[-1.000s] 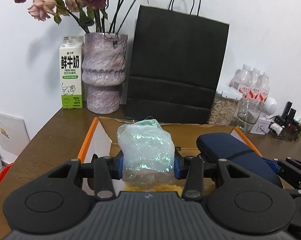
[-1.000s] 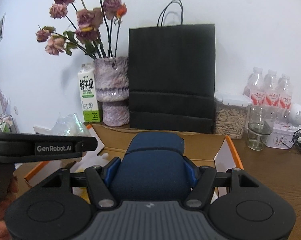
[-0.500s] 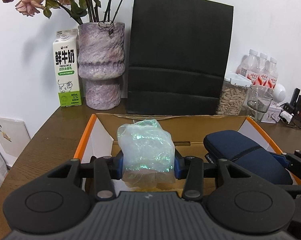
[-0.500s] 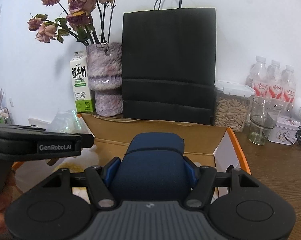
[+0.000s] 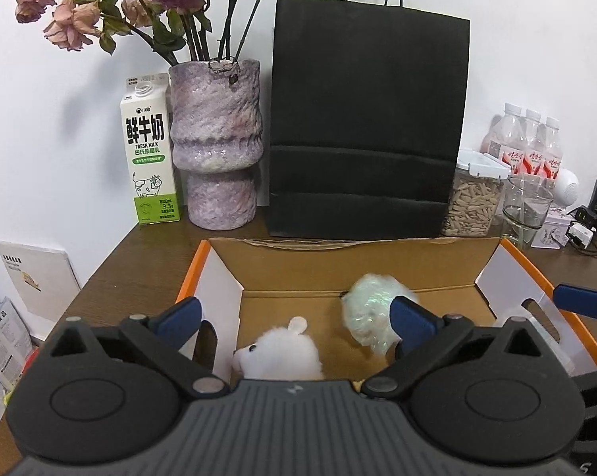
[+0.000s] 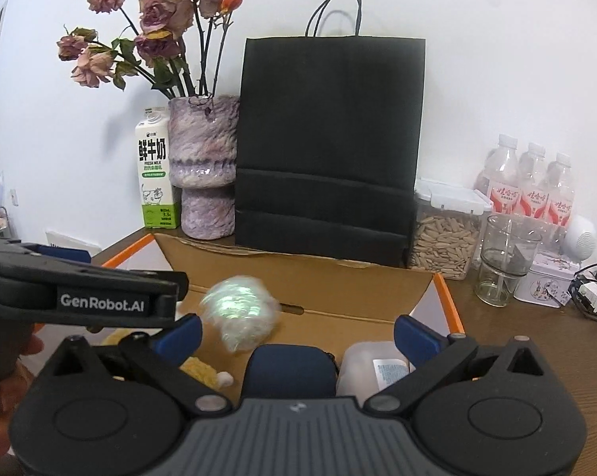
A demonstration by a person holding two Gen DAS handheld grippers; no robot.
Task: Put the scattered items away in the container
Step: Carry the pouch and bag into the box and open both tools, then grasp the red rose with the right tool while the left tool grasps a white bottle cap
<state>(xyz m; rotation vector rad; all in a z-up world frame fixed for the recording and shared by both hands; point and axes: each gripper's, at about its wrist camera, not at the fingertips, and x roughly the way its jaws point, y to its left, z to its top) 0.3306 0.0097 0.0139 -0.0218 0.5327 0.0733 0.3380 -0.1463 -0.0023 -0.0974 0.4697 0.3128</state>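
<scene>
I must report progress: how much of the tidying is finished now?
Done: plush toy, iridescent bag, blue case and white container are in the box. In hand: nothing; both grippers are opening, empty. Left: no scattered items visible.

I'm getting bright, even indoor light in both wrist views, and the white wall reads clean without glare. Soft shadows fall on it behind the dried roses and to the left of the milk carton. The iridescent pouch smears with motion blur in the right view. Fisheye bending curves the edges, and the corners vignette to black.
</scene>
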